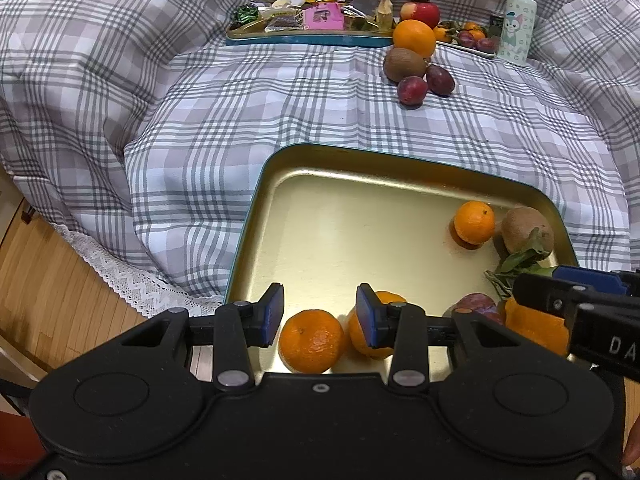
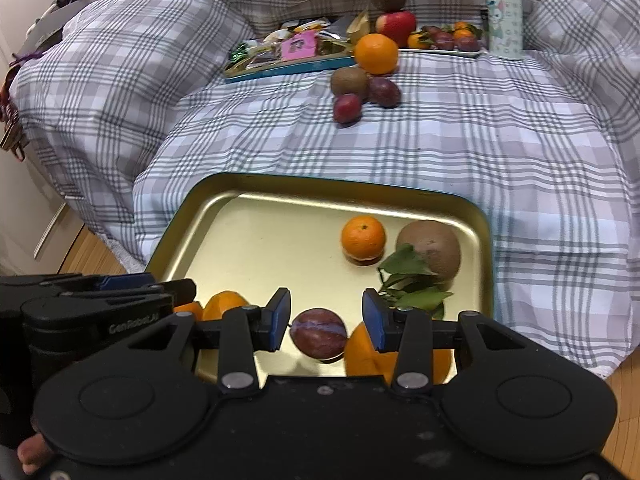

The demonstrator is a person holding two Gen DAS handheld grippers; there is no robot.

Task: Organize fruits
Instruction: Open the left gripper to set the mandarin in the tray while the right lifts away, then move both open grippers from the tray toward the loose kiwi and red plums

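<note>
Both grippers hang over the gold tray [image 2: 192,216], left gripper [image 1: 320,316] spread above a mandarin [image 1: 311,341], right gripper [image 2: 326,320] parted, empty, above a plum [image 2: 318,333]; round fruit may roll if nudged off-centre.

Mandarins [image 1: 311,341], kiwi [image 1: 527,229] in golden tray [image 1: 256,216]

A plaid-covered bed [image 1: 280,92] stands on a wooden floor [image 1: 48,292].
</note>
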